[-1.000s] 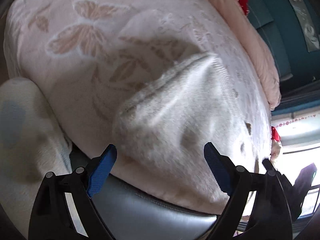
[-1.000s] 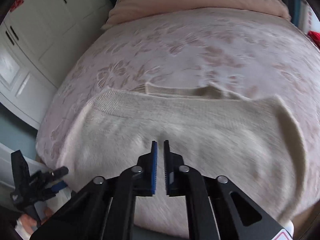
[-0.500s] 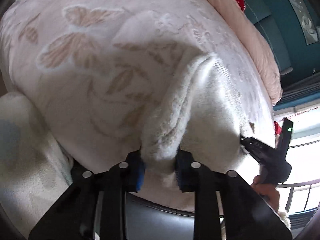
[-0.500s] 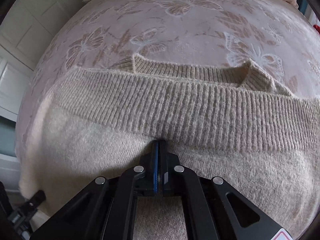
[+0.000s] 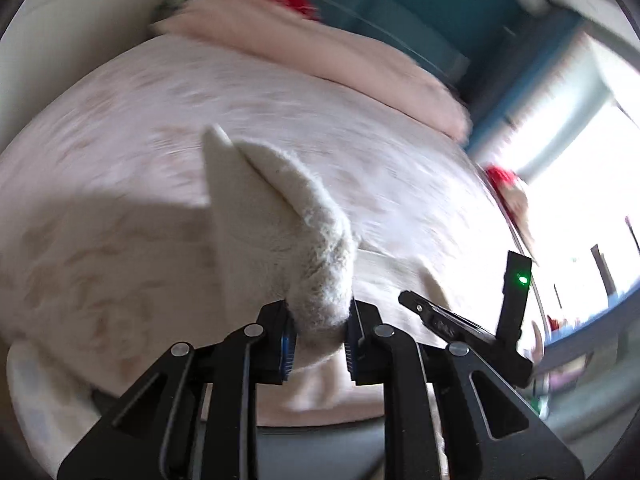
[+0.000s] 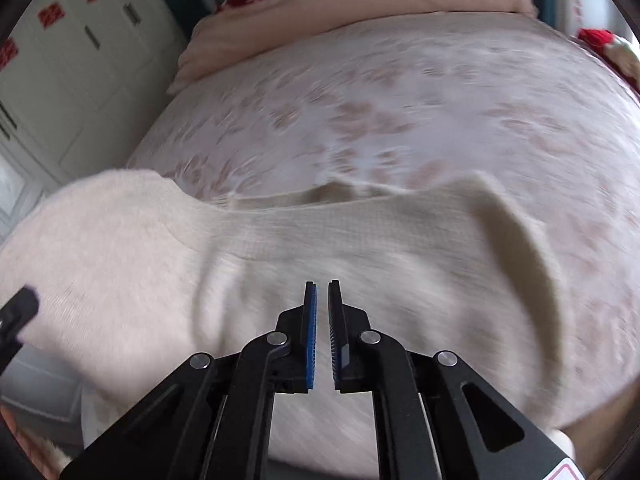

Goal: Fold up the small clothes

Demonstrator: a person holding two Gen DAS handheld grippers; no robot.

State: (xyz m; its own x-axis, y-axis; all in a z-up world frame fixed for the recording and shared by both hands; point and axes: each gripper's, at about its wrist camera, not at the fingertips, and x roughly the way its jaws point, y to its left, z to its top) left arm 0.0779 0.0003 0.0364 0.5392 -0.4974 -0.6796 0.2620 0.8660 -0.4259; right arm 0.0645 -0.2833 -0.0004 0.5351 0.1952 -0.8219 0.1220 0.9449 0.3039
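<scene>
Left wrist view.
- Left gripper [image 5: 318, 336]: jaws closing on a thick fold of the sweater [image 5: 280, 216], the pads pressing the fuzzy cream knit from both sides. The pinched edge stands up from the bed [image 5: 120, 120] as a peaked flap; the rest of the garment trails down and right toward the bed's near edge.
- Right gripper [image 5: 412, 300]: seen from outside, low right, close beside the left one; a green light glows on its upright part. Its jaw state cannot be told from this view.
- Pink quilt [image 5: 320, 56] folded along the far end of the bed; red items by it and at the right edge, blurred.
- Writing: none legible.

Right wrist view.
- Right gripper [image 6: 322, 336]: jaws opening, a narrow slit between the blue pads, nothing in it. It hangs over the body of the sweater [image 6: 360, 248].
- Sweater: lies across the bed [image 6: 400, 100] with its long axis running left to right; ribbed band along the far side, right end curled up, left part raised toward the frame's left edge, where a dark tip of the left gripper [image 6: 18, 308] shows.
- White cupboard [image 6: 72, 60] at left carries red square stickers; any characters on them are too small to read. A label corner on the gripper's lower right is cut off.

Judgement: the fold turns on the left hand, which alone holds cloth. The free span lies to its right, so the lifted end would be carried across along the long axis, the right gripper nearest to pin the middle.
</scene>
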